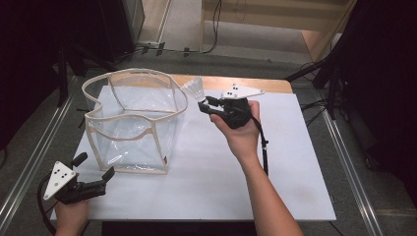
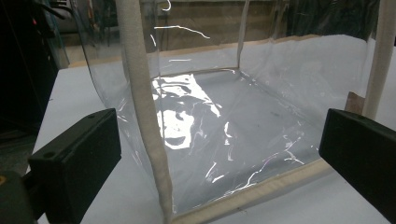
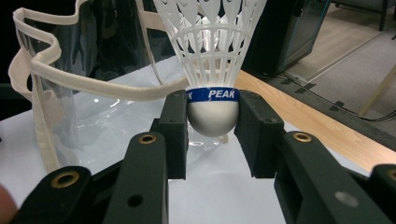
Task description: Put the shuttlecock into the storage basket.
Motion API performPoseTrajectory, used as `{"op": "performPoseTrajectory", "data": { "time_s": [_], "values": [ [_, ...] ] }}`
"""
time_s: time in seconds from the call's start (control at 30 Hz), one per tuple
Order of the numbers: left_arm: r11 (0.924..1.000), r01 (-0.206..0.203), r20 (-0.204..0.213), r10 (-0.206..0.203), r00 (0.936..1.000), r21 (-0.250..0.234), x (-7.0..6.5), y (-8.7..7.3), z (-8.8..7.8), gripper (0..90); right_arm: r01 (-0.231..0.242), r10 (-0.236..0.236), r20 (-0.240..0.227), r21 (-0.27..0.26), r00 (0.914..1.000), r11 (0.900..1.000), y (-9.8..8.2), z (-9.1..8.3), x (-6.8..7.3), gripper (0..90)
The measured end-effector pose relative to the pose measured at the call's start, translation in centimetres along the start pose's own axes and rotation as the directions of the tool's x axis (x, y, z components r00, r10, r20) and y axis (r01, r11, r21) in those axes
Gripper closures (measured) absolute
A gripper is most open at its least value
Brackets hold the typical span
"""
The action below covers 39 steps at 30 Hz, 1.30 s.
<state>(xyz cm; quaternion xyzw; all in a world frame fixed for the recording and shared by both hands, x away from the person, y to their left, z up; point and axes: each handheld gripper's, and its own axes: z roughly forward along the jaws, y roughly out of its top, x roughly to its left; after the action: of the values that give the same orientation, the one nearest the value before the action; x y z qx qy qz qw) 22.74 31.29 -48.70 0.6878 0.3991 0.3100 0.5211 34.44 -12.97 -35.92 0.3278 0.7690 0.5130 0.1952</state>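
Shuttlecock clamped at its cork in right gripper, skirt upward; bag mouth just beside and lower, toward left gripper, gaping empty near bag corner

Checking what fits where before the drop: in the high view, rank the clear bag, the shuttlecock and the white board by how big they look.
1. White board, the largest.
2. Clear bag, standing on it.
3. Shuttlecock, the smallest, clamped by its cork in the right gripper beside the bag's rim.
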Motion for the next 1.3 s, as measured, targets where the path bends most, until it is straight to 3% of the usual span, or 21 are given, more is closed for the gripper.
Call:
{"op": "performPoseTrajectory", "data": {
  "time_s": [1.17,1.3],
  "values": [
    [1.0,-0.005,0.002,0.005,1.0,0.002,0.0,0.0,0.0,0.0,0.017,-0.019,-0.08,-0.021,0.9966,1.0,2.2,3.0,2.5,62.1],
    [1.0,-0.003,0.002,0.003,1.0,0.0,0.0,0.0,0.0,0.0,-0.001,-0.001,-0.11,-0.023,0.994,1.0,2.2,3.1,2.3,37.3]
  ]
}}
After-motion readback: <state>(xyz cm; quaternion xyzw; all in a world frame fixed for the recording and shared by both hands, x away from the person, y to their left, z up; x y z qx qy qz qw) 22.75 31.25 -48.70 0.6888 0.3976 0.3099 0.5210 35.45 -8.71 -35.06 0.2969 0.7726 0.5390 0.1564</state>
